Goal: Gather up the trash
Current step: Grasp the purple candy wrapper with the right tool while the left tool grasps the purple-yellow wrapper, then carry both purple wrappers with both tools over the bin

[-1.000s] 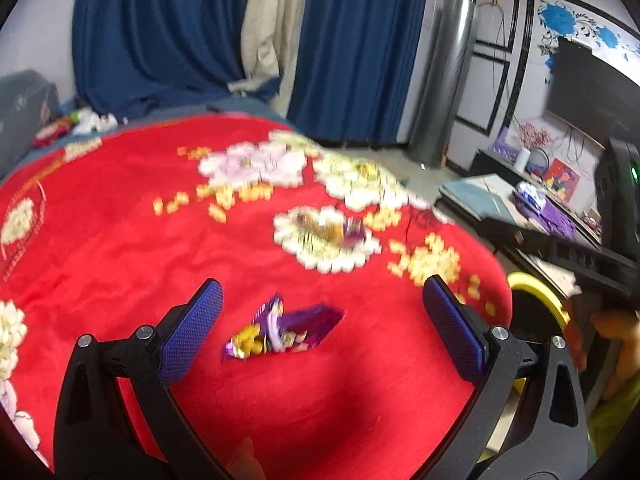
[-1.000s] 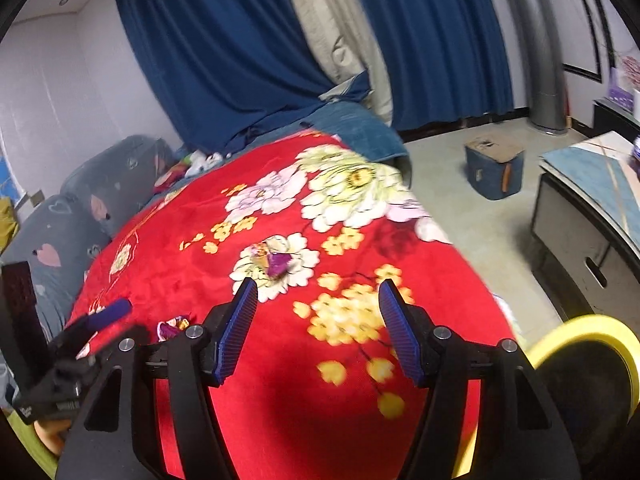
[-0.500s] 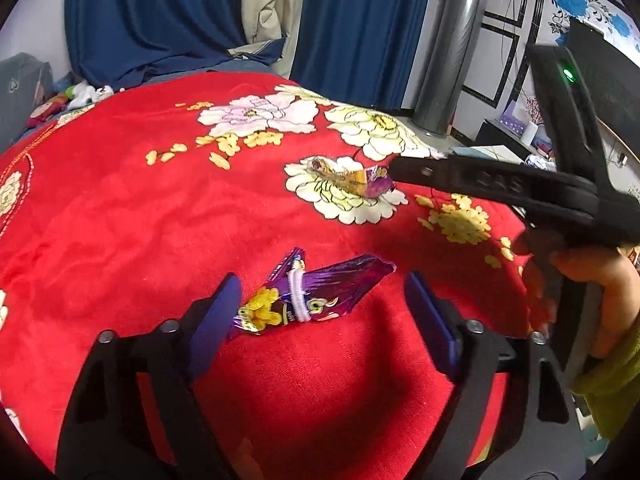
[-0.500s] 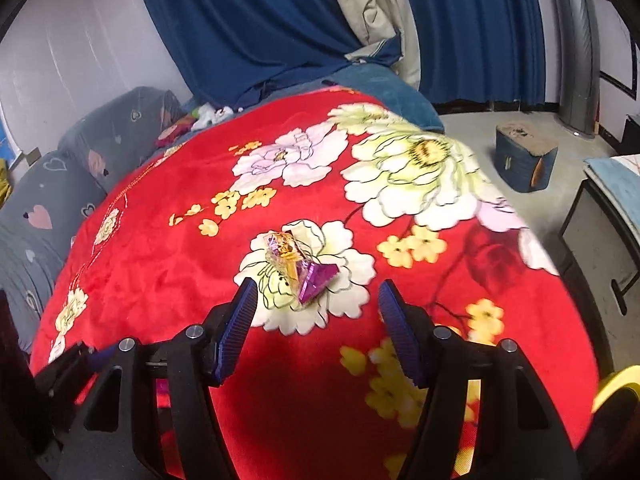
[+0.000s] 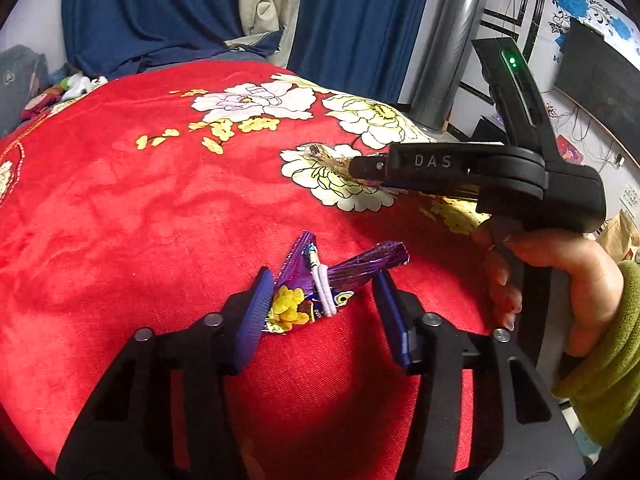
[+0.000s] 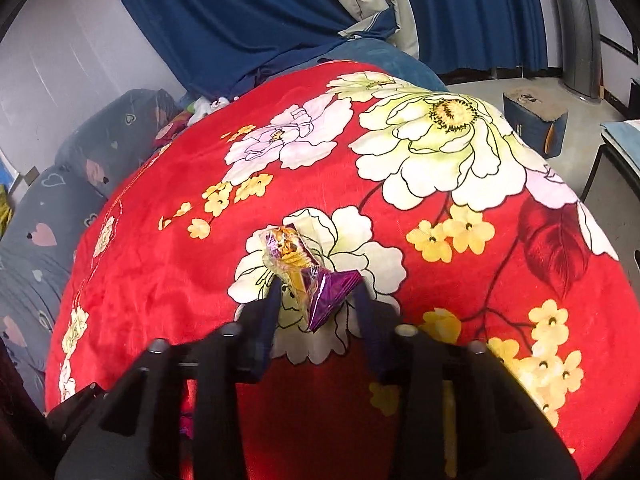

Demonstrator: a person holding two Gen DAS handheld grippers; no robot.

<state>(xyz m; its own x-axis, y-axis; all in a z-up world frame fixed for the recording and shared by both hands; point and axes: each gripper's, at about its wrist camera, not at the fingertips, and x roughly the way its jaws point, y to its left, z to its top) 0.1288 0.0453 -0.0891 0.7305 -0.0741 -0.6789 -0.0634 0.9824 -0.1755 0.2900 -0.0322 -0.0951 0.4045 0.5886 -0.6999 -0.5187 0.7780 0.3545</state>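
A purple snack wrapper [image 5: 320, 280] with a white band lies on the red flowered blanket [image 5: 120, 220]. My left gripper [image 5: 324, 300] is down around its near end, jaws partly closed with a gap on the right side. A second wrapper, purple and orange [image 6: 308, 272], lies on a white flower. My right gripper [image 6: 316, 300] straddles its near end, jaws narrowed close to both sides. The right gripper also shows from the side in the left wrist view [image 5: 360, 168], over that wrapper [image 5: 324, 156].
Blue curtains [image 5: 160, 12] hang behind the bed. A grey heart-print sofa [image 6: 60, 184] stands at the left. A small blue box [image 6: 536, 116] sits on the floor at the right. A silver column [image 5: 452, 52] and a dark screen [image 5: 600, 80] stand at the right.
Both grippers have moved forward and down onto their wrappers, and both pairs of jaws have narrowed from wide open to close around them.
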